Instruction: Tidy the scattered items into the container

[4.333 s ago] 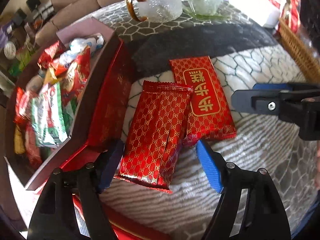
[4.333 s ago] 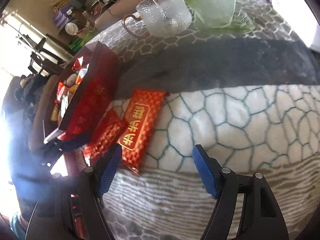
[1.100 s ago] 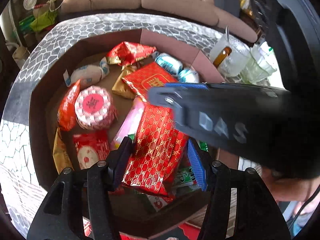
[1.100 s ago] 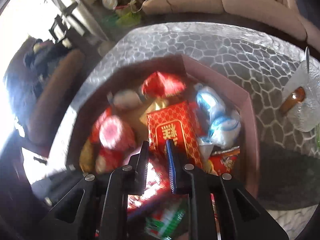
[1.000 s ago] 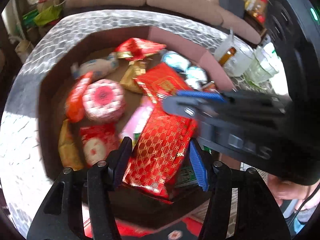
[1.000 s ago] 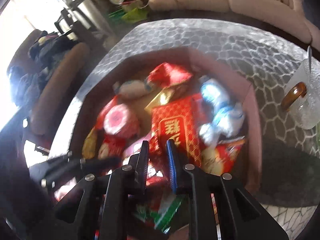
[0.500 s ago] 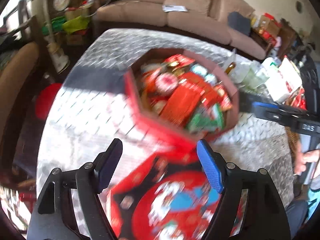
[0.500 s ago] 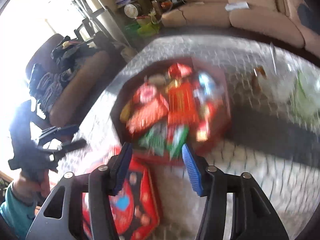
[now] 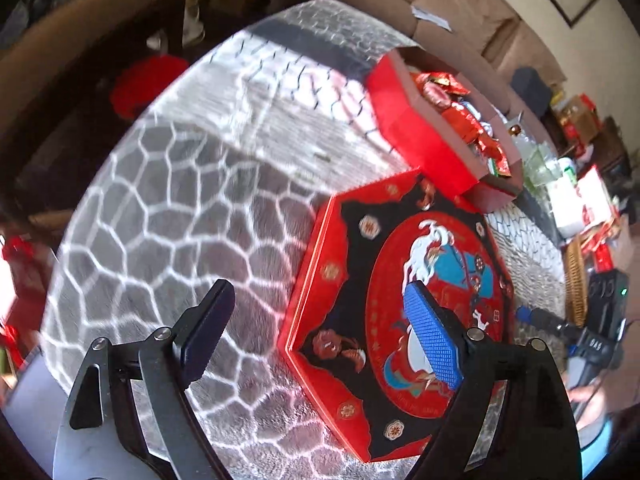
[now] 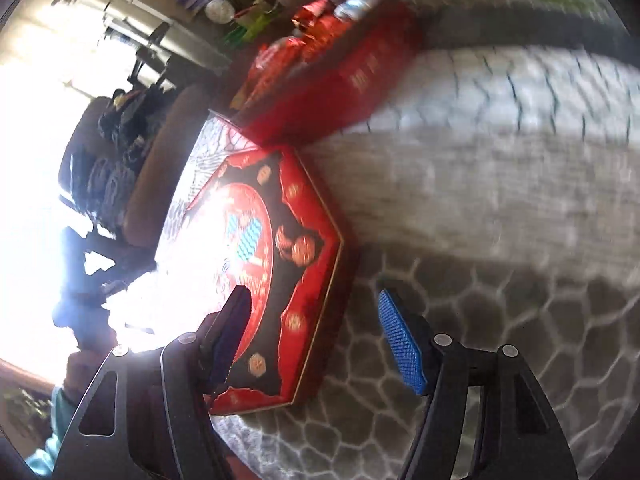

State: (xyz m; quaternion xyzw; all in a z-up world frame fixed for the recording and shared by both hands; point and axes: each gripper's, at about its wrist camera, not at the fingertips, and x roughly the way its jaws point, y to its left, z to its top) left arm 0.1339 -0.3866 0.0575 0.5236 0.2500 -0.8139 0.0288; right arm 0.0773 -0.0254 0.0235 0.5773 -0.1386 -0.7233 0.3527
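Snacks (image 9: 460,116) that lay loose on the counter (image 9: 180,220) now fill the red box (image 9: 420,136) at its far side, and both the left hand-held gripper (image 9: 320,332) and right hand-held gripper (image 10: 316,336), jaws opening and empty, have pulled back over the lid (image 9: 360,280) nearby, likely next.

One red octagonal box (image 9: 416,136), open and heaped with red-wrapped snack packets (image 9: 464,120), too crowded to count. One octagonal lid (image 9: 396,296), near, just beside that box. Two grippers: left gripper (image 9: 316,332), right gripper (image 10: 316,344). One patterned tablecloth (image 9: 180,216).
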